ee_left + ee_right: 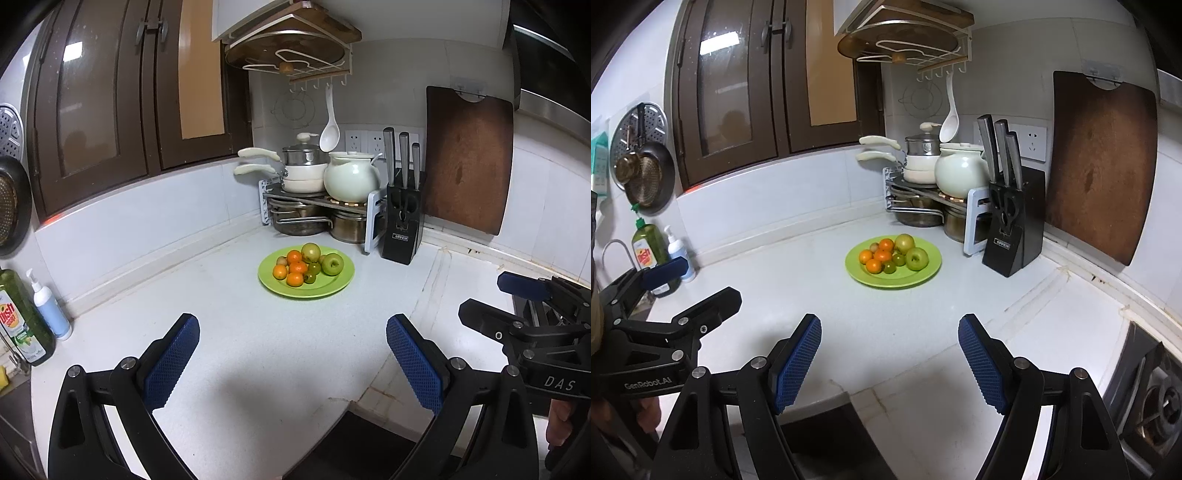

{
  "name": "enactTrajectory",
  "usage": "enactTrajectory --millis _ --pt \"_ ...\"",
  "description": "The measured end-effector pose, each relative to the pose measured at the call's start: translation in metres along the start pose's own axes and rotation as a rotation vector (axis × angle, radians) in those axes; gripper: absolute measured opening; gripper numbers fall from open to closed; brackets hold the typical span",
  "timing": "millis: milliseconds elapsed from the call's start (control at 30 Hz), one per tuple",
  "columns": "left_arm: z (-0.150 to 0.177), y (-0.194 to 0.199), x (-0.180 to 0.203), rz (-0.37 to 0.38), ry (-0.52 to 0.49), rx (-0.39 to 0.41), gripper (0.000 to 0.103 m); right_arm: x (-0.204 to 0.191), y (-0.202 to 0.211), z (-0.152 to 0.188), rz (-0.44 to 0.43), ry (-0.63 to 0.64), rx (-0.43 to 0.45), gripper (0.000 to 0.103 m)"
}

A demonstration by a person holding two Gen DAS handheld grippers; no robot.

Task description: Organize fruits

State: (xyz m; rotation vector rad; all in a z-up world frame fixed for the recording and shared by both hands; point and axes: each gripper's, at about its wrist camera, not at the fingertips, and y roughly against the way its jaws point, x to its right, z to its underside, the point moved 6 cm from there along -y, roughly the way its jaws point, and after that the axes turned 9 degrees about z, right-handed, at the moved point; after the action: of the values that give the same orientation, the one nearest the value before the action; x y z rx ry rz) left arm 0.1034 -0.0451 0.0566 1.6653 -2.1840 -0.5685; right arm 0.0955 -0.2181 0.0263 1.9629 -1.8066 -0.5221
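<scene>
— Left of the left gripper [291, 363], what stands on the counter [229, 302]?
— Dish soap bottle [22, 321] and pump bottle [50, 306]. Jaws spread, nothing between them.
— Fruits?
— Ahead of both tools, well apart from the fingertips: green plate [334, 286] carrying oranges [294, 279] and green apple [332, 264].
— Right gripper [890, 363]?
— Jaws parted, empty. Knife block [1014, 221] ahead to its right.
</scene>
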Motion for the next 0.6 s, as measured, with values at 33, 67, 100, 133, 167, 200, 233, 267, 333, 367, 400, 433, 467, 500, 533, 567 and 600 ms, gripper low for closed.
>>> enactTrajectory --millis 33,67,100,133,167,200,233,267,333,367,400,433,467,500,533,567,600 --pt "0.0 0.0 -0.0009 0.003 -0.001 0.0 0.103 0.0 0.0008 0.0001 -0.001 0.001 0.001 0.077" --pt "0.0 0.0 -0.001 0.003 -0.001 0.001 0.103 -0.0007 0.0009 0.0 0.0 -0.001 0.001 0.077" --pt "-0.0001 0.0002 -0.0009 0.003 -0.001 0.002 0.103 -0.0006 0.0012 0.0004 -0.003 -0.001 0.001 0.077" --pt "0.0004 0.0016 0.0 0.004 -0.001 0.002 0.103 -0.0005 0.0021 0.0011 -0.005 0.0 0.001 0.077" --pt "0.0008 0.0024 0.0004 0.003 -0.002 0.003 0.103 -0.0001 0.0025 0.0014 -0.007 -0.001 0.002 0.077" --pt "0.0013 0.0035 0.0007 0.002 -0.001 0.004 0.103 -0.0003 0.0026 0.0015 -0.007 -0.002 0.002 0.077" --pt "0.0018 0.0047 0.0014 0.002 -0.001 0.006 0.103 -0.0007 0.0025 0.0016 -0.006 -0.002 0.0 0.077" --pt "0.0018 0.0054 0.0024 0.0 -0.002 0.006 0.103 -0.0009 0.0025 0.0016 -0.005 -0.001 0.001 0.077" --pt "0.0019 0.0054 0.0019 0.003 -0.001 0.005 0.103 -0.0016 0.0032 0.0023 -0.007 0.001 0.002 0.077" --pt "0.0022 0.0065 0.0026 0.004 -0.001 0.005 0.103 -0.0014 0.0038 0.0025 -0.009 0.0 0.003 0.077" --pt "0.0024 0.0068 0.0029 0.003 -0.001 0.006 0.103 -0.0019 0.0042 0.0025 -0.009 -0.001 0.004 0.077" --pt "0.0025 0.0069 0.0029 0.003 0.0 0.005 0.103 -0.0022 0.0042 0.0026 -0.007 0.001 0.004 0.077" --pt "0.0025 0.0068 0.0026 0.003 -0.001 0.006 0.103 -0.002 0.0045 0.0027 -0.007 0.0 0.004 0.077" --pt "0.0024 0.0069 0.0023 0.003 -0.001 0.006 0.103 -0.0022 0.0045 0.0027 -0.007 -0.002 0.005 0.077" --pt "0.0024 0.007 0.003 0.004 0.0 0.006 0.103 -0.002 0.0049 0.0027 -0.008 -0.002 0.005 0.077" --pt "0.0027 0.0076 0.0035 0.005 0.0 0.006 0.103 -0.0017 0.0049 0.0028 -0.008 -0.002 0.004 0.077" --pt "0.0026 0.008 0.0039 0.003 0.001 0.007 0.103 -0.0025 0.0051 0.0031 -0.01 -0.002 0.005 0.077"
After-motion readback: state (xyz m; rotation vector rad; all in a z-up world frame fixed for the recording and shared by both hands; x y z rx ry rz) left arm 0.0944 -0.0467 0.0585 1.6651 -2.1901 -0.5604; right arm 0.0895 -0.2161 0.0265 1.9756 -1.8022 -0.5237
